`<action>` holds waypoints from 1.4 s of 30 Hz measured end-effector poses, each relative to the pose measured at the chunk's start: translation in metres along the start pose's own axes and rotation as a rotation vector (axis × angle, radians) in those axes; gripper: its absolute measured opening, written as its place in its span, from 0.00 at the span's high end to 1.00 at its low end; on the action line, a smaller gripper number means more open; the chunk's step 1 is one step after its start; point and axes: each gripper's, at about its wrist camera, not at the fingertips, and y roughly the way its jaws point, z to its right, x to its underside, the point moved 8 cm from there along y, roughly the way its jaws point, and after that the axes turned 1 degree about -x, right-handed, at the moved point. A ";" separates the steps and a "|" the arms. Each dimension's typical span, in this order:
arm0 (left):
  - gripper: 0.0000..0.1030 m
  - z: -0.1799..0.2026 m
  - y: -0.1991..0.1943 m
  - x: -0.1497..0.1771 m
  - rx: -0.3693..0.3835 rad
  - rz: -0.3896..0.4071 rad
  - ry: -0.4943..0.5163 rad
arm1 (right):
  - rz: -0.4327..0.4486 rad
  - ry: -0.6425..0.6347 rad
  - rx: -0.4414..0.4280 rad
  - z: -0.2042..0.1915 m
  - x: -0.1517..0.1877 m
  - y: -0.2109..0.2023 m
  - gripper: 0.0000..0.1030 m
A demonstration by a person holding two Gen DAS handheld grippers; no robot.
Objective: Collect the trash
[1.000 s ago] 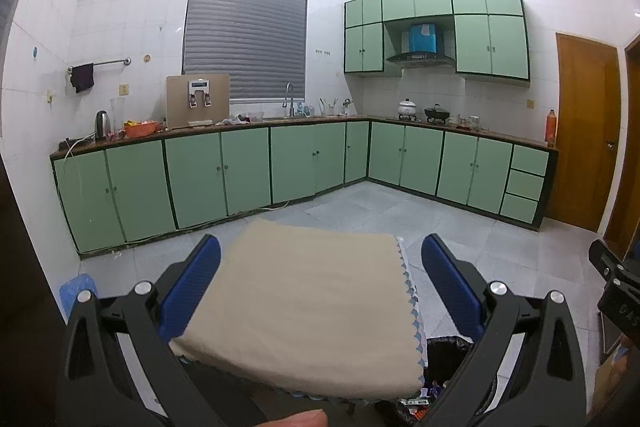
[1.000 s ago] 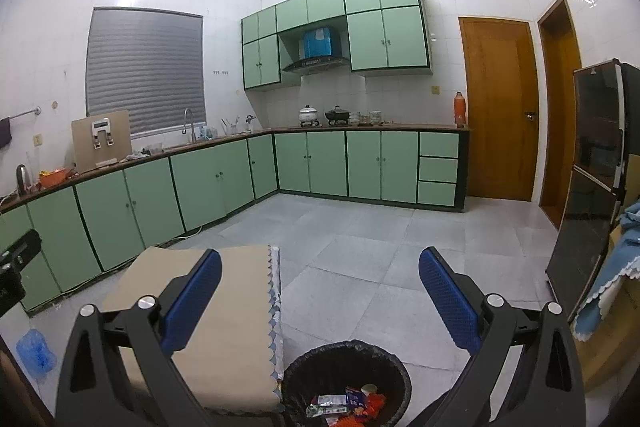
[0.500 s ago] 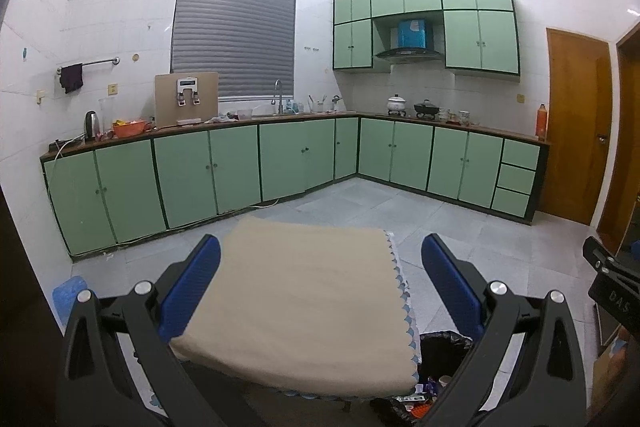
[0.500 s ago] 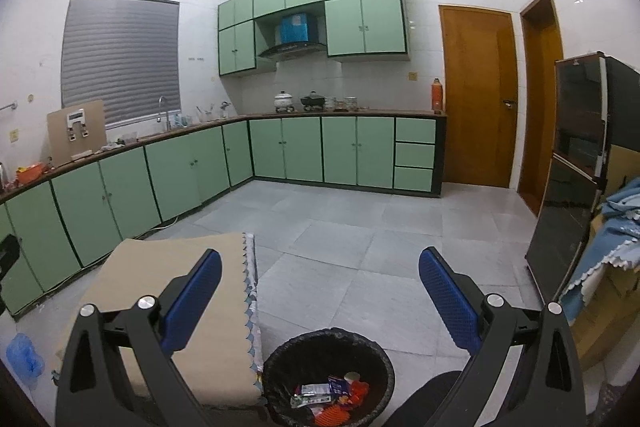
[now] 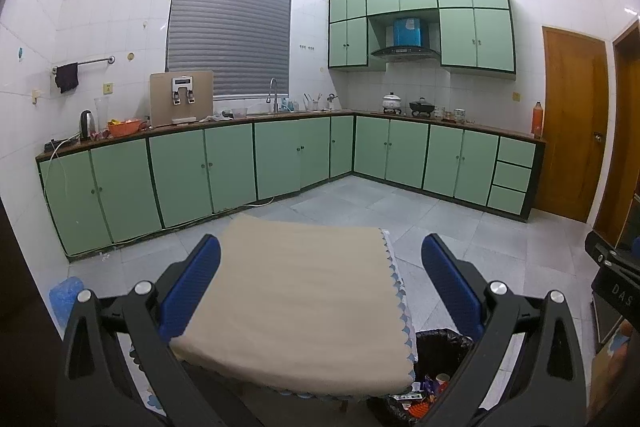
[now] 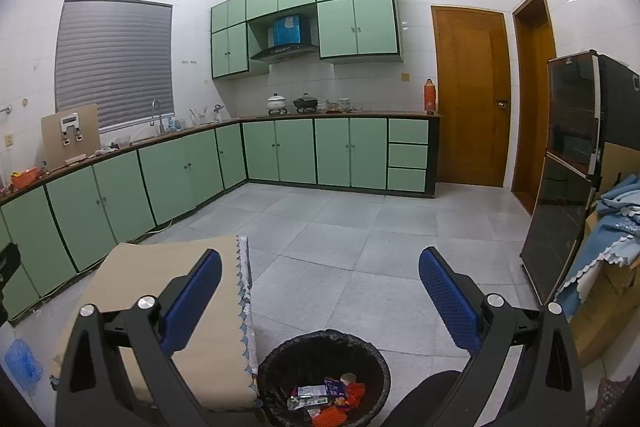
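A black trash bin (image 6: 276, 367) lined with a black bag stands on the floor by the table's right corner, with several wrappers and a cup (image 6: 328, 397) inside. It also shows in the left wrist view (image 5: 440, 347), partly hidden by the table. The small table (image 5: 296, 303) has a beige cloth with a blue scalloped edge and nothing on it. My left gripper (image 5: 320, 259) is open and empty above the table. My right gripper (image 6: 320, 275) is open and empty above the bin.
Green cabinets (image 5: 200, 171) run along the far walls under a cluttered counter. A black fridge (image 6: 568, 167) and boxes with blue cloth (image 6: 612, 223) stand at right. A blue bag (image 5: 64, 295) lies on the floor at left. Grey tiled floor (image 6: 340, 239) lies beyond.
Both wrist views shifted slightly: the grippers rose and tilted, so more of the bin's inside shows in the right view. Both grippers stayed open and empty.
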 end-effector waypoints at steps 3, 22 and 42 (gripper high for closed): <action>0.05 -0.001 0.000 0.001 0.001 -0.004 0.001 | 0.000 -0.004 0.002 0.000 0.001 0.000 0.06; 0.05 -0.003 0.003 0.002 0.007 -0.005 0.006 | 0.004 -0.002 0.007 0.003 0.004 0.001 0.06; 0.05 -0.004 0.003 0.003 0.009 -0.006 0.004 | 0.000 -0.006 0.008 0.003 0.004 0.001 0.06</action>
